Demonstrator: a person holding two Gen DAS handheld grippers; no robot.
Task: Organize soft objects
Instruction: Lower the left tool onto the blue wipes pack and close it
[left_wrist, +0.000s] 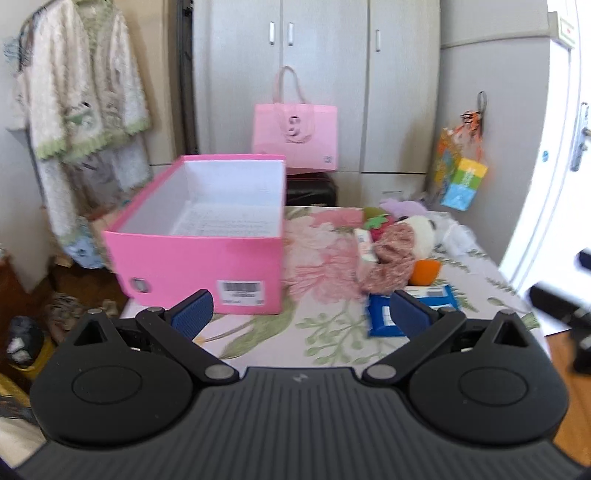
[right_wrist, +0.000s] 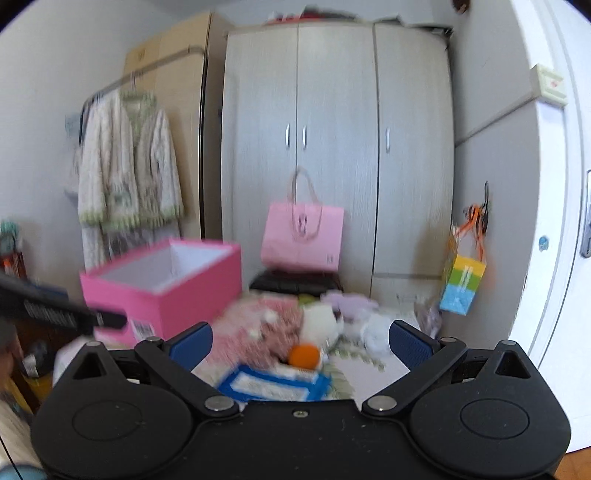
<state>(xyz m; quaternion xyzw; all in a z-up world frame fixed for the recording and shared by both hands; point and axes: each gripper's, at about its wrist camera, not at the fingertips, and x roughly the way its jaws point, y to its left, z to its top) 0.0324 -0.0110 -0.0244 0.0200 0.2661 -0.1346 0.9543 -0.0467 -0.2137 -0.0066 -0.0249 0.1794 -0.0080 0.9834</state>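
Note:
An open, empty pink box (left_wrist: 192, 254) stands on the floral-covered table (left_wrist: 325, 321), left of centre; it also shows in the right wrist view (right_wrist: 162, 288). To its right lies a pile of soft things: a pink knitted cloth (left_wrist: 391, 254), a white plush (left_wrist: 424, 232), a purple plush (left_wrist: 402, 205), an orange ball (left_wrist: 424, 271) and a blue packet (left_wrist: 406, 306). My left gripper (left_wrist: 301, 314) is open and empty, above the table's near edge between box and pile. My right gripper (right_wrist: 301, 341) is open and empty, facing the pile (right_wrist: 280, 328).
A pink paper bag (left_wrist: 295, 134) stands on a dark case behind the table, before a grey wardrobe (left_wrist: 325, 74). Robes hang on a rack at left (left_wrist: 77, 110). A coloured gift bag (left_wrist: 461, 177) hangs at right beside a white door (left_wrist: 554, 166).

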